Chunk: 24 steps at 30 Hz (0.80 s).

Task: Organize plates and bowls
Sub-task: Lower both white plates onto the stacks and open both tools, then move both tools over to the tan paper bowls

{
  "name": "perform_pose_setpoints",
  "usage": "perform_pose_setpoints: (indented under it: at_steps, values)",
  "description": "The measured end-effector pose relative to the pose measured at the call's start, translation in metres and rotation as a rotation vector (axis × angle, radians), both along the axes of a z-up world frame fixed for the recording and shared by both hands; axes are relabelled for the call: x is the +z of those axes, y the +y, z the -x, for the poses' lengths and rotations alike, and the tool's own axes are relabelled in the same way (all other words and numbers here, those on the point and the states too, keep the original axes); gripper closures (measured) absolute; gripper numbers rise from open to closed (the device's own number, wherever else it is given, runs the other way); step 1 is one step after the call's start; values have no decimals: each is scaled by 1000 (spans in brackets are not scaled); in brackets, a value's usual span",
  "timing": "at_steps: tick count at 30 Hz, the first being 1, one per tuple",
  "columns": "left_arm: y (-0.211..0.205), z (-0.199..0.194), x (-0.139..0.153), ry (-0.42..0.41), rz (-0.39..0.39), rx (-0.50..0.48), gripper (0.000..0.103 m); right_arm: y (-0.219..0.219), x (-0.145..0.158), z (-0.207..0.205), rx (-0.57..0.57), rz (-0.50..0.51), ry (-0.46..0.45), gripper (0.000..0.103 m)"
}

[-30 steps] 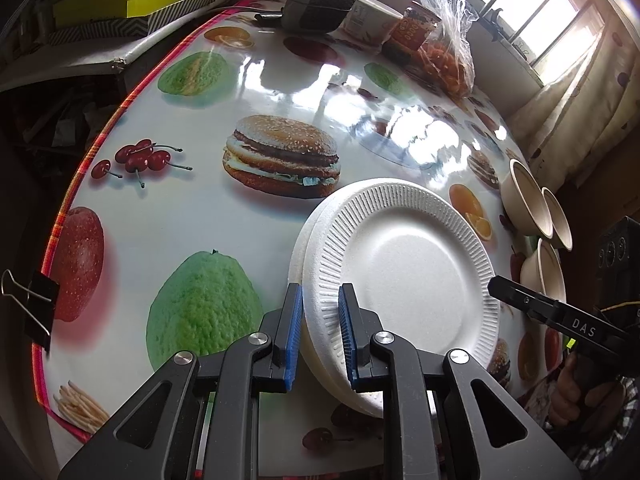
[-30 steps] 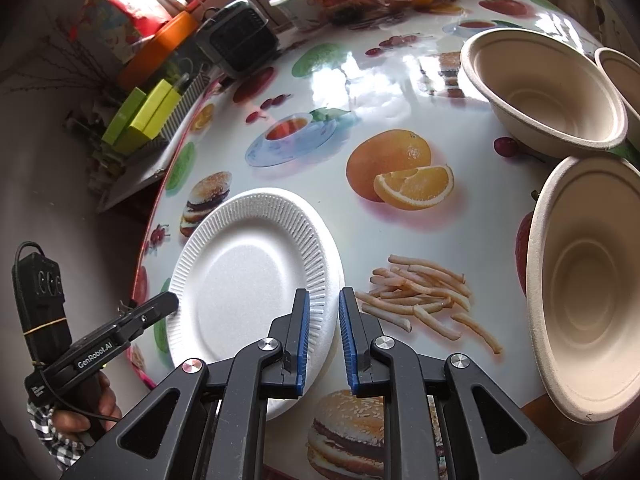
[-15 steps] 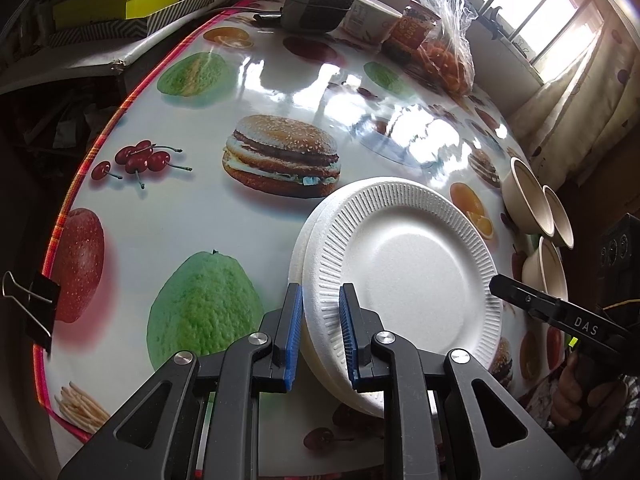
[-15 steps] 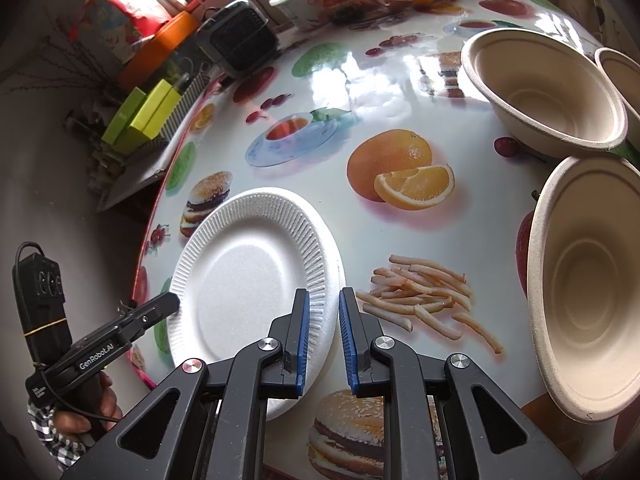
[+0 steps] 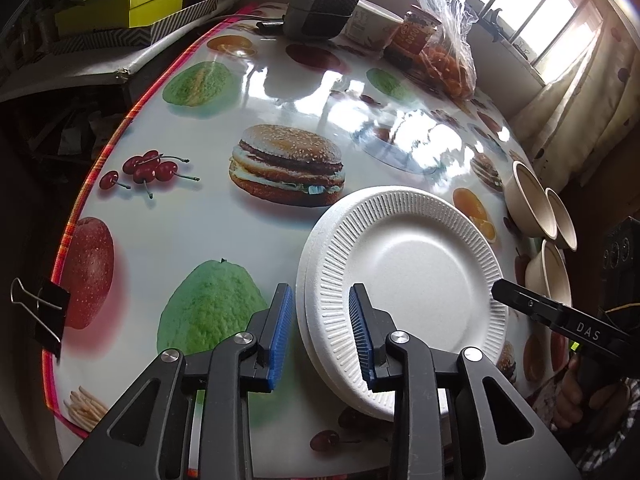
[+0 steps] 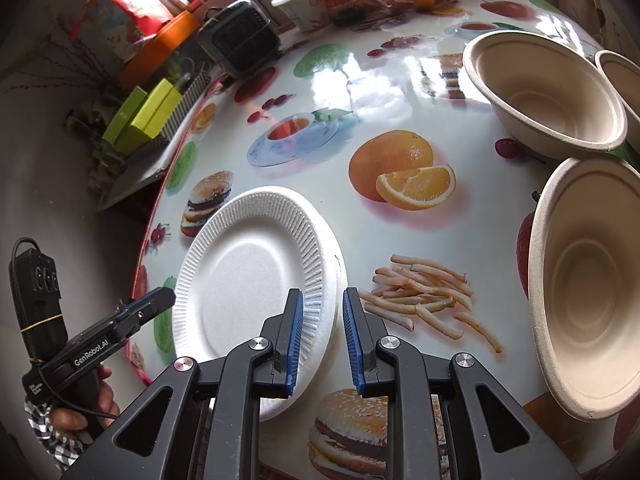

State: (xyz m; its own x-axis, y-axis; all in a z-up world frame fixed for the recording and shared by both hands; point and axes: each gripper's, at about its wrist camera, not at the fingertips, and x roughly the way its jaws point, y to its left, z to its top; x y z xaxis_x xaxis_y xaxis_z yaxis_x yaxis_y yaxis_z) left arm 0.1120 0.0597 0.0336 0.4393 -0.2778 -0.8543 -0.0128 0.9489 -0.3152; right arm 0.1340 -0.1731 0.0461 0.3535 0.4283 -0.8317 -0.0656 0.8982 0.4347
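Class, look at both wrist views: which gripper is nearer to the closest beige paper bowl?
The right gripper. The beige paper bowl sits just to its right, while the left gripper is on the far side of the white foam plates from it.

A food-print tablecloth (image 5: pixel 200 216), binder clip (image 5: pixel 40 314), small heater (image 5: pixel 320 0), jar (image 5: pixel 416 34) and green boxes (image 5: pixel 128 0)

Bare tablecloth (image 5: pixel 192 232) lies left of the stacked plates (image 5: pixel 404 272); three bowls (image 6: pixel 544 96) crowd their right.
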Motion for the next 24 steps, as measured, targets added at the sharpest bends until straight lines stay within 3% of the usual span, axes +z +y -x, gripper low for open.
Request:
perform_pose_setpoints:
  at_steps: [6,10,17,24]
  values:
    - [-1,2,4,-17,-18,7,68,1,3,1,-8,2,-13,73]
    - [-4,6,15,-74,-76,7,67,-2,7,2,-13,12,-43,63]
    - [-20,12,36,-168,-137,-23,58,-10,17,9,-36,21,-104,57]
    - [-45,12,50,-216,-148,-66,58,-16,35,16,-44,51,-185,54]
